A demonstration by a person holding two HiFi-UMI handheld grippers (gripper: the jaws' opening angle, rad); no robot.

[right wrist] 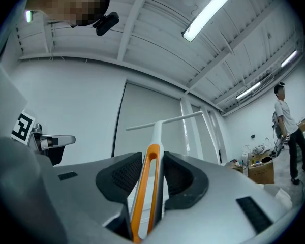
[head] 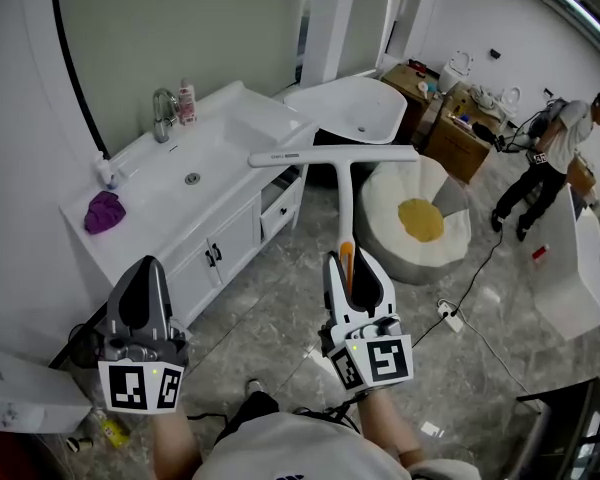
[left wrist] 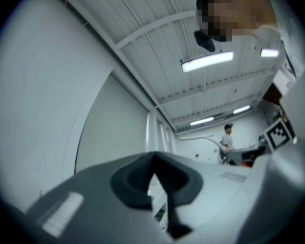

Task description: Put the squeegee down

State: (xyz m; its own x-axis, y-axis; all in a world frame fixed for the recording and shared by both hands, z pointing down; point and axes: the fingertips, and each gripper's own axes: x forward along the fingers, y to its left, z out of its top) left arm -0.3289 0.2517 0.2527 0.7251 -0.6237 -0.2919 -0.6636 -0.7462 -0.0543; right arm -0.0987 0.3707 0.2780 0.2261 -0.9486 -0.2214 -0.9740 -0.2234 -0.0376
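Observation:
A white squeegee (head: 342,193) with a T-shaped blade and an orange-edged handle (right wrist: 151,159) stands nearly upright, blade at the top. My right gripper (head: 349,268) is shut on that handle, and in the right gripper view both dark pads (right wrist: 123,174) press against it. The blade (right wrist: 165,122) shows above the jaws against the wall. My left gripper (head: 145,273) is held low at the left, away from the squeegee. Its jaws meet at the tip with nothing between them, as the left gripper view (left wrist: 153,168) also shows.
A white vanity counter (head: 225,128) with a sink, a faucet (head: 163,114), a bottle (head: 187,101) and a purple cloth (head: 104,211) stands at the left. Behind it is a white tub (head: 355,108). An egg-shaped cushion (head: 420,218), cardboard boxes (head: 460,140), a cable (head: 477,268) and a person (head: 543,163) are to the right.

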